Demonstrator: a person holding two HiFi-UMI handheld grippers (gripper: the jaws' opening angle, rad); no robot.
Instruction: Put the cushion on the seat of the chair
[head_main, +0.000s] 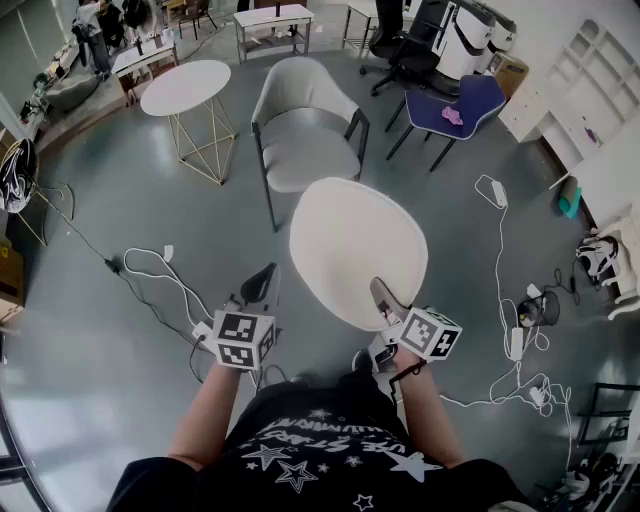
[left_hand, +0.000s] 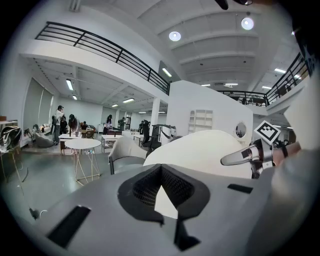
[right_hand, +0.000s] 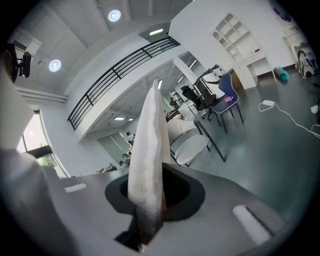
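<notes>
- We are in the carrying step: the cushion (head_main: 355, 250) is off the floor, held out ahead of the person and not yet on the chair (head_main: 305, 150)
- The right gripper (head_main: 385, 298) is clamped on the cushion's near edge, and its own view shows the white fabric pinched edge-on between its jaws
- The left gripper (head_main: 260, 285) hangs just beside the cushion's left edge without touching it, and we judge its jaws drawn together with nothing in them
- The chair stands beyond the cushion with its grey seat bare and facing us
- Next, we think, the cushion must go forward over the seat, level out, and come down flat before the right gripper lets go
- Held by one edge, the cushion may sag, so the left gripper could steady the far side
</notes>
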